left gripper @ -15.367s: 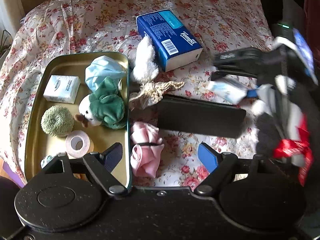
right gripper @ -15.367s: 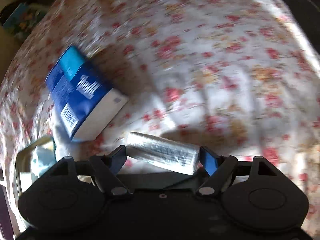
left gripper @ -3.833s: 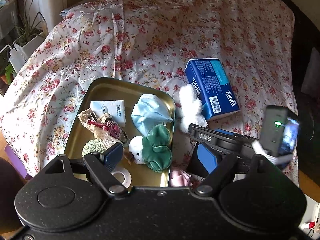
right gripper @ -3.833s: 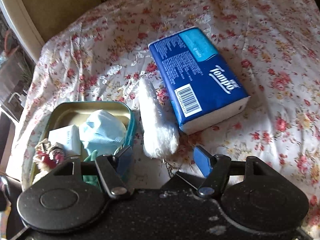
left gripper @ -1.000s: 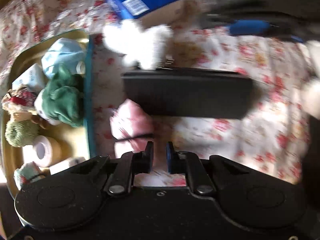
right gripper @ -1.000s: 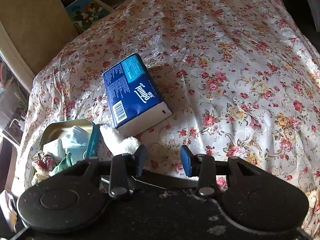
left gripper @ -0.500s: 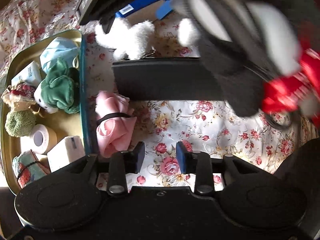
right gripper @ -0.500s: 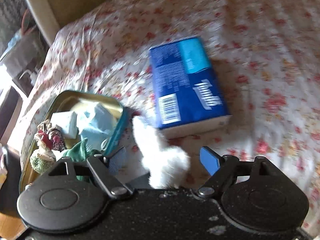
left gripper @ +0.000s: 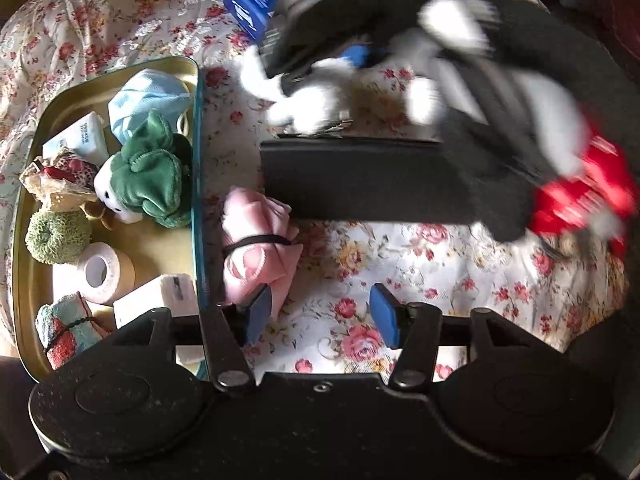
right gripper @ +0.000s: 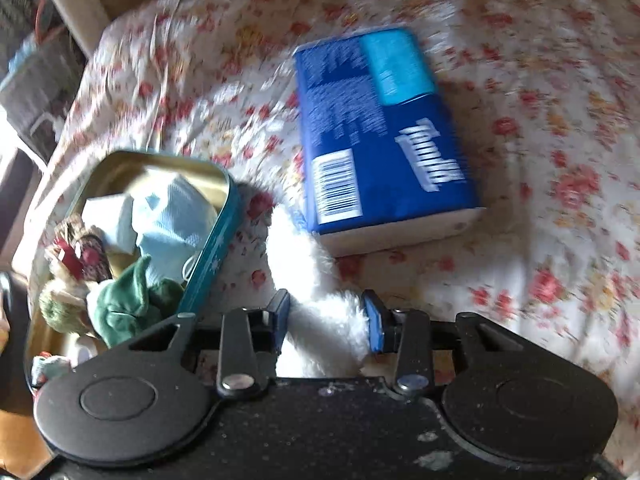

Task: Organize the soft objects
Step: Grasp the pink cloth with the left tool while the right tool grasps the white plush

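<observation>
While my left claw (left gripper: 322, 314) hangs spread wide with nothing between the pads, the left wrist view shows the pink cloth bundle (left gripper: 256, 248) on the floral bedspread (left gripper: 440, 264), its near end touching my left pad. It lies just beside the teal rim of the tin tray (left gripper: 198, 184). Tray holds a green plush toy (left gripper: 150, 174), light blue face mask (left gripper: 148, 98), tape roll (left gripper: 100, 272), green scrunchie (left gripper: 56, 236) and a white packet (left gripper: 78, 136). Black flat case (left gripper: 356, 178) sits beyond the cloth. My right claw (left gripper: 320, 68) is blurred at top, over the white fluffy piece (left gripper: 308, 108).

Right wrist view: right claw (right gripper: 326, 322) pinched onto the white fluffy piece (right gripper: 316, 300), pads pressing both sides. Fluff runs up to the blue tissue pack (right gripper: 384, 144), touching its near corner. Tin tray (right gripper: 212, 248) sits left, well filled.
</observation>
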The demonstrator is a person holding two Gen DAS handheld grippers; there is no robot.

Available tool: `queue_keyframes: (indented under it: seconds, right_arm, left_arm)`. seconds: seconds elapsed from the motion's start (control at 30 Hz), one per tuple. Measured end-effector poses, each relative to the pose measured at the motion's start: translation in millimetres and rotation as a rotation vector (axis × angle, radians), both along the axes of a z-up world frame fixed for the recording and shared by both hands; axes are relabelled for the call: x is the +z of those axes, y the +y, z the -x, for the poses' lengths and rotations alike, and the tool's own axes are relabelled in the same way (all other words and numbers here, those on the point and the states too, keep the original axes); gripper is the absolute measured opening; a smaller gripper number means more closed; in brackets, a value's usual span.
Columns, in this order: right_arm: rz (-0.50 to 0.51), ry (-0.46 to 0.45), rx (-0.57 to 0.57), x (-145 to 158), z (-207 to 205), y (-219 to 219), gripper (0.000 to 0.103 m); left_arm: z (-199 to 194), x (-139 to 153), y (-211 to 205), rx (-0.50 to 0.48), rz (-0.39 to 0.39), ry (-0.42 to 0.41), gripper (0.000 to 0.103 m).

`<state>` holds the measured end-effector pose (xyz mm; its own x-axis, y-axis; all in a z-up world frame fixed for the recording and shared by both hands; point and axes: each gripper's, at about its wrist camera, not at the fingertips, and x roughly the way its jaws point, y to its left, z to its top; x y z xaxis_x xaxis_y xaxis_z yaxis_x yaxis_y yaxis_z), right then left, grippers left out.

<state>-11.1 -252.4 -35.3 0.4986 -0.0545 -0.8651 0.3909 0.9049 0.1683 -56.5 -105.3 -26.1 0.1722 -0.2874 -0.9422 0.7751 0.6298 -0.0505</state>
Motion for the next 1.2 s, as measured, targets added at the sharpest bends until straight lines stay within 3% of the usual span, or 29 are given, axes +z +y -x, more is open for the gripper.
queue_keyframes:
  seconds: [0.47,0.8,0.93,1.03,1.13,1.2]
  right_arm:
    - [0.035,-0.230,-0.214,51,97,-5,0.038]
    - [0.003,-0.268,-0.213,46,101,-12,0.038]
    - [0.016,-0.278,-0.223,46,104,-14,0.038]
    - [0.005,-0.286,-0.226,45,106,-18,0.038]
    - [0.011,-0.287,-0.242,45,107,-20,0.038]
    - [0.018,-0.295,-0.257,46,110,-22,0.038]
  left_arm:
    - [-28,-13,-14,0.119,-0.036,-0.073,0.057]
    - [-38,-48,-21,0.125,-0.138,-0.053,0.060]
    - [-35,-54,-30,0.108,-0.150,-0.070,0.067]
    - [-37,-61,-33,0.123,-0.172,-0.056,0.065]
    - [-38,-57,-33,0.119,-0.143,-0.031,0.041]
    - [-37,-52,-30,0.101,-0.108,0.009,0.040]
